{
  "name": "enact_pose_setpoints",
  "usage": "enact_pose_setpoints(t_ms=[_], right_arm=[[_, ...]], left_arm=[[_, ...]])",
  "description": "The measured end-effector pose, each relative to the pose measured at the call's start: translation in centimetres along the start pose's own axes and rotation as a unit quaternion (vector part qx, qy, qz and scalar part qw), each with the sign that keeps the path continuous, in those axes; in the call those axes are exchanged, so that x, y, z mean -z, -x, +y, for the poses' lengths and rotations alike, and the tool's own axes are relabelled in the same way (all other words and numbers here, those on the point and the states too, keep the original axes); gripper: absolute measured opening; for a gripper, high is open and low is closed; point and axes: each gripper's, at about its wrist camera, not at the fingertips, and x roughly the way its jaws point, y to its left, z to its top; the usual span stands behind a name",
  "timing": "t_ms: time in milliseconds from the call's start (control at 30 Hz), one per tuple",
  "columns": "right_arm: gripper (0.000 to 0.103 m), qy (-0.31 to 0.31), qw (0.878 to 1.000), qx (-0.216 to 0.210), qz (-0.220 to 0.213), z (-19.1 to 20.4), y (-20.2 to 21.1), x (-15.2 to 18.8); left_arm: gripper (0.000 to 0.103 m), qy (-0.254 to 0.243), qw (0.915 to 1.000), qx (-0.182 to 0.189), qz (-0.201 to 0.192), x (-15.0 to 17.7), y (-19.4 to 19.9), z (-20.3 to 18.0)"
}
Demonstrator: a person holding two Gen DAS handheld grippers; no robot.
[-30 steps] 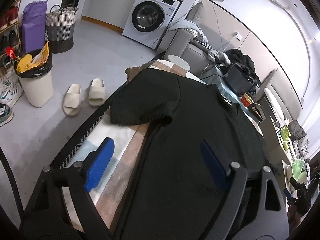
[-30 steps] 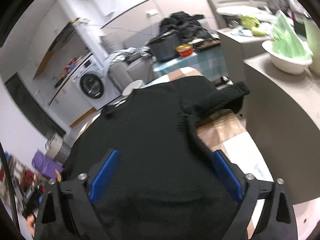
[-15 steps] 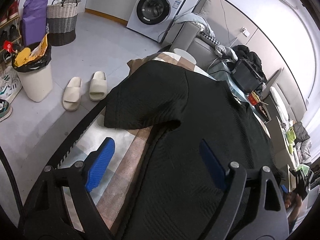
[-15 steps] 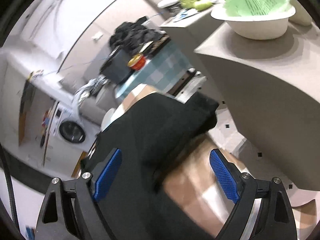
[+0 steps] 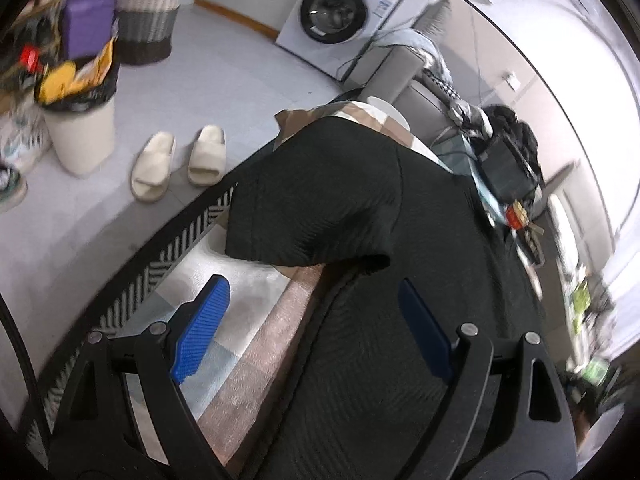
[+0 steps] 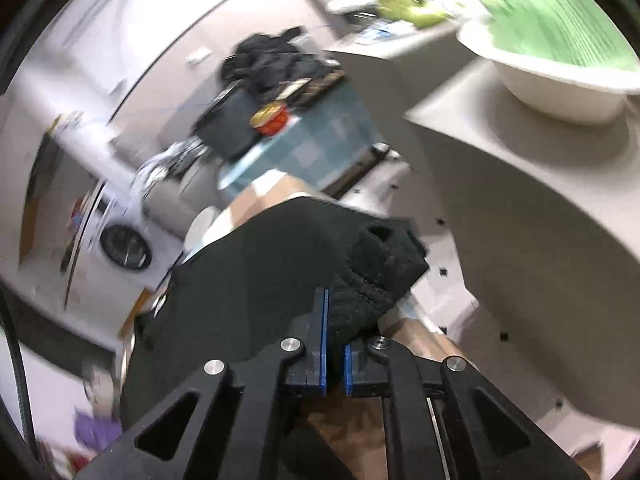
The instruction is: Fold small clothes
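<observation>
Black shirt (image 5: 360, 200) lies spread on the table (image 5: 248, 360). Right gripper (image 6: 335, 344) jaws clamped on its sleeve; left gripper (image 5: 316, 332) jaws wide, holding nothing. One bin (image 5: 80, 132) holds rubbish; two slippers (image 5: 176, 164).

A lived-in home is shown, a combined laundry and living space. A front-loading washing machine (image 5: 339, 16) is set against the far wall, with a woven laundry basket (image 5: 147, 20) and a lined waste bin (image 5: 80, 128) nearby. A pair of slippers (image 5: 178, 164) is left on the pale floor (image 5: 224, 76).
</observation>
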Motion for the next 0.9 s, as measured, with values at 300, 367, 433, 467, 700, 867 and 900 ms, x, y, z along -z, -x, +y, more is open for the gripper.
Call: enact_pose_setpoints(t_ms=[300,367,433,467,700,867,900], right_arm=[[0.006,0.046,0.999,-0.027,0.010,2.6,0.6,1.0],[0.006,0.052,0.998,-0.027,0.009,2.7,0.8,1.3],[0.006,0.053,0.998,-0.030,0.010,2.7,0.9,1.4],[0.006,0.054,0.998,-0.033,0.010,2.7,0.9,1.4],[0.006,0.062,0.998,-0.023,0.012,2.4,0.4,1.7],[0.006,0.089,0.996,0.000,-0.004,2.7,0.4,1.5],[0.006,0.096,0.995,-0.003,-0.010,2.9,0.5,1.4]], left_arm=[[0.065,0.106,0.9922,0.055,0.037,-1.6,-3.4,3.2],[0.065,0.114,0.9913,0.059,0.030,-2.0,-4.0,3.2],[0.062,0.120,0.9903,0.062,0.030,-2.5,-4.6,3.3],[0.060,0.126,0.9897,0.062,0.029,-2.7,-4.9,3.3],[0.003,0.135,0.9907,0.017,0.007,-4.2,-7.4,3.1],[0.002,0.087,0.9950,-0.001,-0.048,-4.8,-5.8,0.9],[0.002,0.071,0.9957,0.001,-0.060,-5.0,-5.3,0.1]])
